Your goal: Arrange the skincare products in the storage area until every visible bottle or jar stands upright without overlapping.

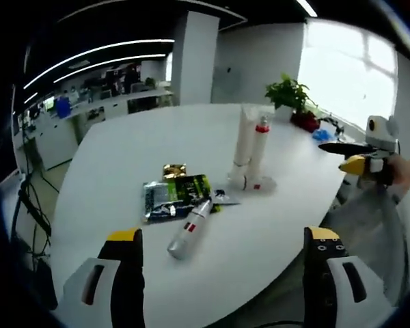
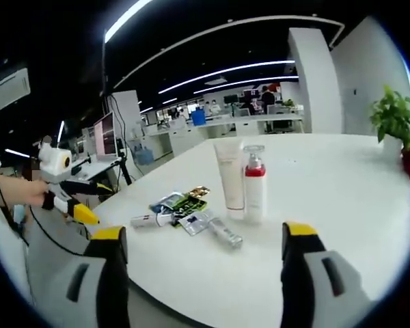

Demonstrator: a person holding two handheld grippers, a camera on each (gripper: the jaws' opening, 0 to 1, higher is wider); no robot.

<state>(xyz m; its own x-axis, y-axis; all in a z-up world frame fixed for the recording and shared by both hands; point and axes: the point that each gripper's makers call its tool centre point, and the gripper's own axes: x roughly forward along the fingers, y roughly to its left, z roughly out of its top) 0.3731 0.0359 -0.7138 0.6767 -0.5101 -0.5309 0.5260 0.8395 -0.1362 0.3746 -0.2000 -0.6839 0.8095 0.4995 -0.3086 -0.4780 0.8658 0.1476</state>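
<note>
On the white table (image 1: pixel 123 157) a white tube (image 1: pixel 244 137) and a white pump bottle with a red band (image 1: pixel 260 154) stand upright side by side. A white bottle with a red label (image 1: pixel 189 232) lies on its side in front of them, next to green and black sachets (image 1: pixel 174 195) and a small lying tube (image 1: pixel 225 198). My left gripper (image 1: pixel 224 236) is open and empty, short of the lying bottle. My right gripper (image 2: pixel 205 232) is open and empty too, facing the tube (image 2: pixel 230 174), the pump bottle (image 2: pixel 254 181), the lying bottle (image 2: pixel 150 219) and a small silver tube (image 2: pixel 224 232).
A potted plant (image 1: pixel 287 92) and a red item stand at the table's far side. The right gripper (image 1: pixel 359 160) hovers off the table's right edge, and the left gripper (image 2: pixel 75 208) shows at the left, held by a hand. Office desks lie behind.
</note>
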